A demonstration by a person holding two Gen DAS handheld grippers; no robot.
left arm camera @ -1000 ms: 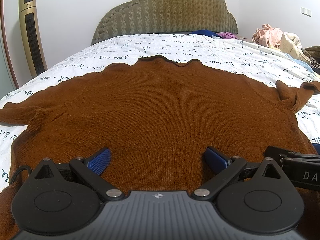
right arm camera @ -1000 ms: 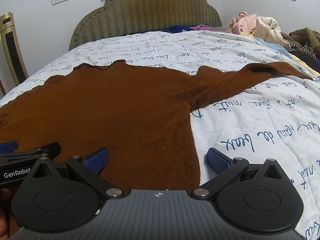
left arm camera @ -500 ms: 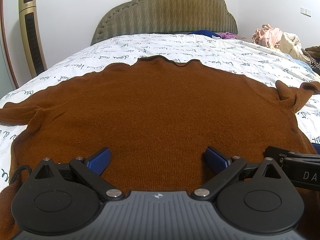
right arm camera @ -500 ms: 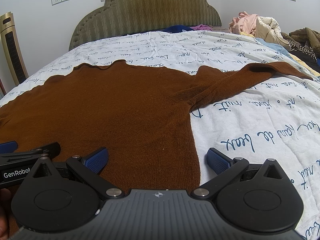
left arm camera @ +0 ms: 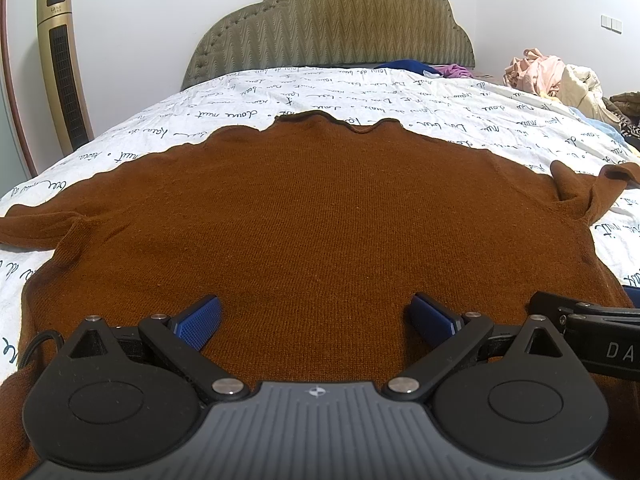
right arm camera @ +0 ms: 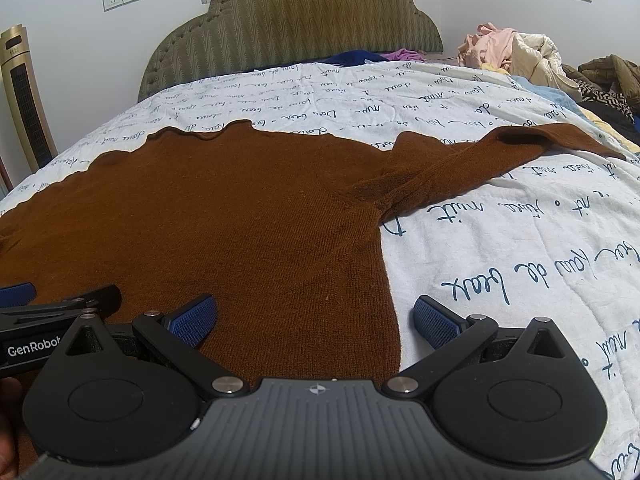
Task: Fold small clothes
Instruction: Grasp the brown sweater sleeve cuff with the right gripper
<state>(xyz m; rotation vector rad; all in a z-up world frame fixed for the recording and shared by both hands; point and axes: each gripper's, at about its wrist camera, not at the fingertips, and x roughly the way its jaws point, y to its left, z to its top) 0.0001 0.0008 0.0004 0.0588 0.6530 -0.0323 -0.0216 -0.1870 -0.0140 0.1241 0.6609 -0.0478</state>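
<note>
A brown knit sweater [left arm camera: 320, 216] lies flat on the bed, neck toward the headboard, sleeves spread to both sides. It also shows in the right wrist view [right arm camera: 224, 224], with its right sleeve [right arm camera: 500, 152] stretched out. My left gripper [left arm camera: 316, 316] is open and empty, low over the sweater's lower middle. My right gripper [right arm camera: 316, 316] is open and empty, its jaws straddling the sweater's right side edge near the hem. Each gripper's finger shows at the edge of the other's view.
The bed has a white cover with dark script [right arm camera: 500, 264] and an olive padded headboard [left arm camera: 332, 24]. A heap of clothes [right arm camera: 516, 52] lies at the far right. A gold tower fan [left arm camera: 62, 68] stands left of the bed.
</note>
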